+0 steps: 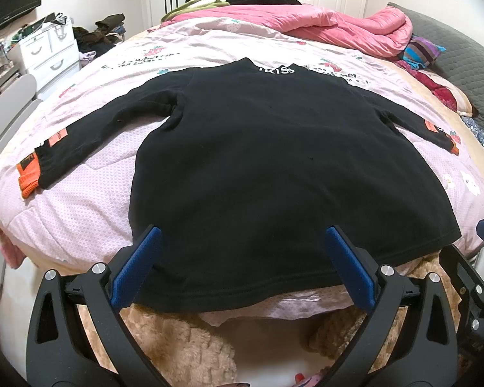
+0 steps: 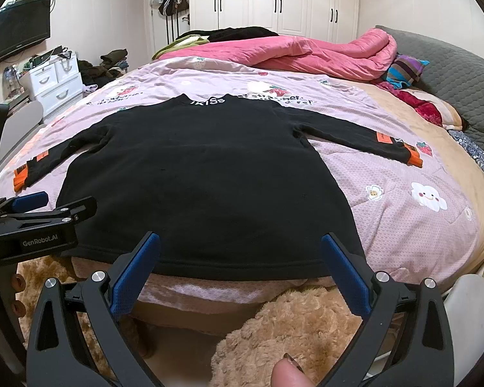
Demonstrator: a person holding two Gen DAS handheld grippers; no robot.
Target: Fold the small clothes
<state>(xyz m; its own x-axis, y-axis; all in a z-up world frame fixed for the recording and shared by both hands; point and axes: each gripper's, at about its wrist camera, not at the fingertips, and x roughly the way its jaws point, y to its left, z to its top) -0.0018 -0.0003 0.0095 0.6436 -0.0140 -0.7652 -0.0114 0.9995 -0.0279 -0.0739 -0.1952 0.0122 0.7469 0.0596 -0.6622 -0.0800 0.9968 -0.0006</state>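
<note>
Black sweater [image 1: 274,161] lies flat on bed [image 1: 90,200], unfolded; both grippers' fingers [image 1: 145,267] spread at lower-frame hem; next: pinch hem.

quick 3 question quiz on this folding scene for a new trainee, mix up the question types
1. True or false: the black sweater lies spread flat on the pink quilt with both sleeves out to the sides.
2. Multiple choice: what colour are the sweater's cuffs? A) white B) orange C) green
3. Short answer: is either the left hand-held gripper or the right hand-held gripper gripping the sweater?

Key
1. True.
2. B.
3. No; both are open near the hem, holding nothing.
</note>
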